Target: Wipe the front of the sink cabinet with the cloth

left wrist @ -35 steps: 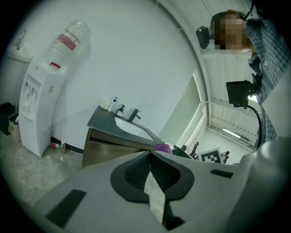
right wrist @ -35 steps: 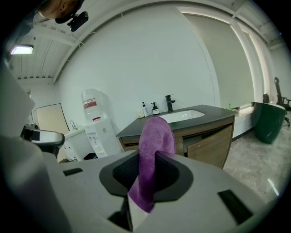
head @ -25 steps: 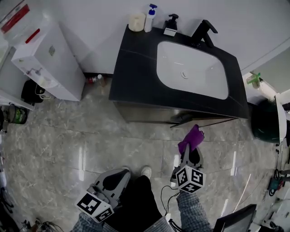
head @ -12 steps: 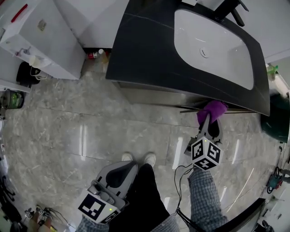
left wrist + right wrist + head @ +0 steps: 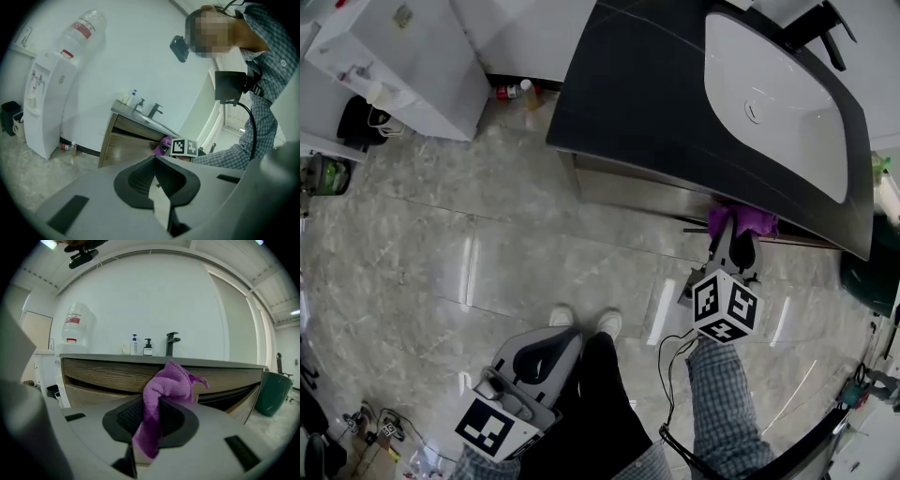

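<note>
The sink cabinet has a wooden front (image 5: 637, 192) (image 5: 108, 373) under a black countertop (image 5: 647, 84) with a white basin (image 5: 778, 103). My right gripper (image 5: 738, 236) (image 5: 152, 416) is shut on a purple cloth (image 5: 741, 221) (image 5: 166, 387). It holds the cloth up at the top of the cabinet front, right under the counter's edge and right of centre. Contact itself is hidden. My left gripper (image 5: 546, 352) (image 5: 154, 164) hangs low over the floor near the person's legs, shut with nothing in it.
A white water dispenser (image 5: 403, 56) (image 5: 44, 108) stands left of the cabinet, with small bottles (image 5: 514, 91) on the floor between them. A dark green bin (image 5: 872, 258) (image 5: 274, 390) sits to the right. A black faucet (image 5: 171, 343) and soap bottles (image 5: 135, 344) stand on the counter.
My right gripper has carried the purple cloth forward and up from above the floor to the cabinet front under the counter edge. The head view has closed in; the left gripper stays low.
</note>
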`<state>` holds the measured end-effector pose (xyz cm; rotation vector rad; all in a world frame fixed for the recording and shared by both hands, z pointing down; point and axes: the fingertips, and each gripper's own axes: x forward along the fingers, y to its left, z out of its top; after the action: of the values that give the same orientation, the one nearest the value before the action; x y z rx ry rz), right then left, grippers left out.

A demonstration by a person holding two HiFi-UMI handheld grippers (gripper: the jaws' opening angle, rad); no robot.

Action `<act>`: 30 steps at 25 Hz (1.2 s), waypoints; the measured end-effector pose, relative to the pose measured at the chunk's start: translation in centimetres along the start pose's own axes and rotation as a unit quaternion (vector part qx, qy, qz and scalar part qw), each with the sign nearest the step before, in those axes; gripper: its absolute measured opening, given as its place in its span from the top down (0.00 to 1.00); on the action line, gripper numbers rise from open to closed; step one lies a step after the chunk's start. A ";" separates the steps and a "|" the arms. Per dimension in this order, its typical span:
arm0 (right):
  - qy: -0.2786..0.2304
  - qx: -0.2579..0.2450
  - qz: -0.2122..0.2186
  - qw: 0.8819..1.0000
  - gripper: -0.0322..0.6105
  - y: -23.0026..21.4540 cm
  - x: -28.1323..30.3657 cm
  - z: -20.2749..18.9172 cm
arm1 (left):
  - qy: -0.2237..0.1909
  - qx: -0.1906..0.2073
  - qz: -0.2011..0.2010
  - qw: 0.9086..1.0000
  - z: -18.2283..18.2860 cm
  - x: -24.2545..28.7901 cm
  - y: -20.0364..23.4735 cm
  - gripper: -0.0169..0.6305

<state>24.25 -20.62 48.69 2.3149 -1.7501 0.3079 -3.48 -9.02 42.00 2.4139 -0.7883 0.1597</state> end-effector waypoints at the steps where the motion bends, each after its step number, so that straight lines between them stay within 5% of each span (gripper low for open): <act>1: 0.001 0.000 0.004 1.000 0.83 0.6 0.2 -0.1 | -0.004 -0.002 0.005 1.000 0.0 -0.1 0.3 0.95; 14: 0.003 -0.029 0.081 0.996 0.83 8.4 0.5 -0.6 | -0.032 -0.019 0.042 0.998 -0.5 -2.4 2.0 0.95; 30: -0.001 -0.068 0.204 0.977 0.83 20.4 0.1 -0.8 | -0.044 -0.043 0.084 0.995 -1.5 -4.6 4.5 0.96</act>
<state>4.58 -25.93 50.50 1.8503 -2.1666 0.2418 -9.74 -8.77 44.12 2.2865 -1.0188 0.0836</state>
